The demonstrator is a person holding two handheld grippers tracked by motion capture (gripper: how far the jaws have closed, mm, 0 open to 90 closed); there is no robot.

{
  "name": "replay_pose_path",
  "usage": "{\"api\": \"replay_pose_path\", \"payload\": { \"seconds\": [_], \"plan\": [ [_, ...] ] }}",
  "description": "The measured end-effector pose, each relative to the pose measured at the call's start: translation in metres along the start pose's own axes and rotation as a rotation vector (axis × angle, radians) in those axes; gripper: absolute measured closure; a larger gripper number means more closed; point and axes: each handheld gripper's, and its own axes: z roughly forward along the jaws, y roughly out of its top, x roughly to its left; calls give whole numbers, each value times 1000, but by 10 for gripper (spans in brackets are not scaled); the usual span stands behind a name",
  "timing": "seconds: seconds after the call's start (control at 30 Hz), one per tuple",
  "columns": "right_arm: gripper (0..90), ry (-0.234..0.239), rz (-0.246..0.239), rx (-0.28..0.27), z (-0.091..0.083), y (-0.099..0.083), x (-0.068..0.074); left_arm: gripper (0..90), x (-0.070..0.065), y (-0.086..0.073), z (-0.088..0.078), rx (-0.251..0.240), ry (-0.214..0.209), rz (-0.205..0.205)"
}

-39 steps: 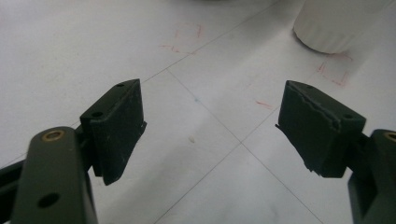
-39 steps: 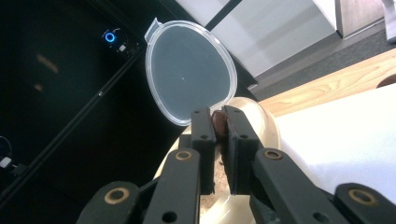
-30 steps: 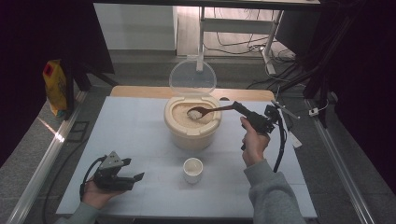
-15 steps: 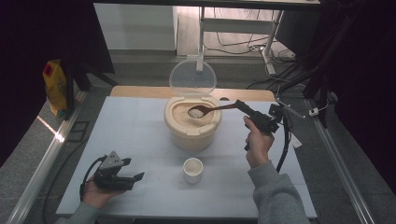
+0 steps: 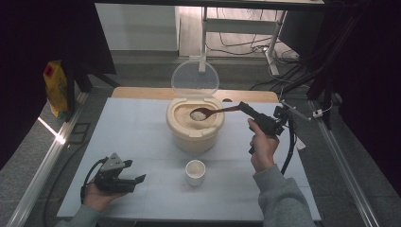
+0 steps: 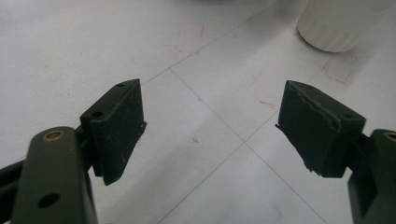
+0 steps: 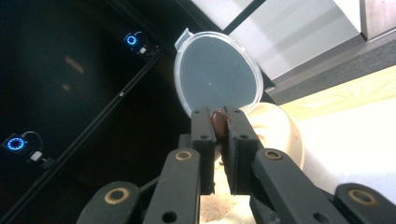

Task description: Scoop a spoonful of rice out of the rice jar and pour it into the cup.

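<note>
A cream rice container (image 5: 194, 126) stands mid-table with its clear lid (image 5: 195, 78) raised behind it. My right gripper (image 5: 243, 108) is shut on the handle of a brown wooden spoon (image 5: 208, 113), whose bowl carries white rice just above the container's opening. In the right gripper view the jaws pinch the spoon handle (image 7: 218, 117), with the lid (image 7: 217, 74) beyond. A small white cup (image 5: 195, 171) sits in front of the container. My left gripper (image 5: 137, 179) rests open at the front left, nothing between its jaws; the cup's base (image 6: 343, 23) appears at the top right of its view.
A yellow package (image 5: 56, 87) stands off the table's left edge. The light table top (image 5: 137, 137) has free room left of the container. A cable (image 5: 289, 146) trails from the right gripper. Red marks (image 6: 187, 39) dot the surface.
The right hand has drawn slightly toward the front, the spoon staying over the container. The left gripper has not moved.
</note>
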Motion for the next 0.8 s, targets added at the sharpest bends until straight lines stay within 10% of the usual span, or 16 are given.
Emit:
{"api": "replay_pose_path", "payload": {
  "seconds": [0.8],
  "plan": [
    [832, 34, 19, 43, -33, 0, 5, 223, 1, -1, 0, 3, 3, -6]
  ]
}}
